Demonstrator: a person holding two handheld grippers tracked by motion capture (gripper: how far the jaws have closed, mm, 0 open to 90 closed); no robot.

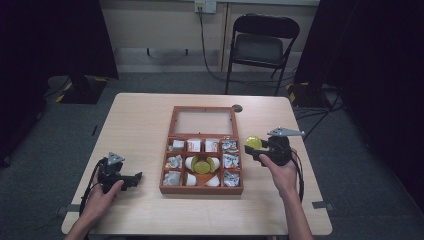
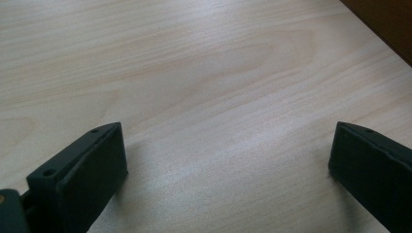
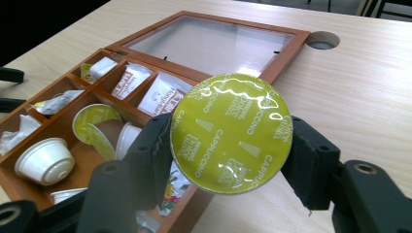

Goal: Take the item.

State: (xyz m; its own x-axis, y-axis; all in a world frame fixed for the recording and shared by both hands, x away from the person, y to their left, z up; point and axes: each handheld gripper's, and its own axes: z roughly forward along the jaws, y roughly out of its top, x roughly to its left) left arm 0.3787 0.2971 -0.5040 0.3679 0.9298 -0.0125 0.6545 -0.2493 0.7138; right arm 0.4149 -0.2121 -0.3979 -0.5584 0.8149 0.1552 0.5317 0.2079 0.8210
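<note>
Holding one capsule (image 3: 231,133), right gripper (image 3: 228,145) clamps.

I note a coffee capsule (image 3: 232,132) with a yellow-green foil lid printed "CAPPUCCINO", clamped between the jaws of my right tool (image 1: 264,148), lid facing the camera. It hangs just beside the right edge of the open wooden box (image 1: 201,188), above the tabletop (image 1: 140,125).

Your table (image 2: 204,87) is pale matt wood with visible grain. That capsule (image 3: 232,132) has a shiny, crinkly yellow-green foil lid. The box (image 3: 286,51) looks like varnished reddish wood with a glossy glass lid, and both grippers' jaws are matt black plastic.
</note>
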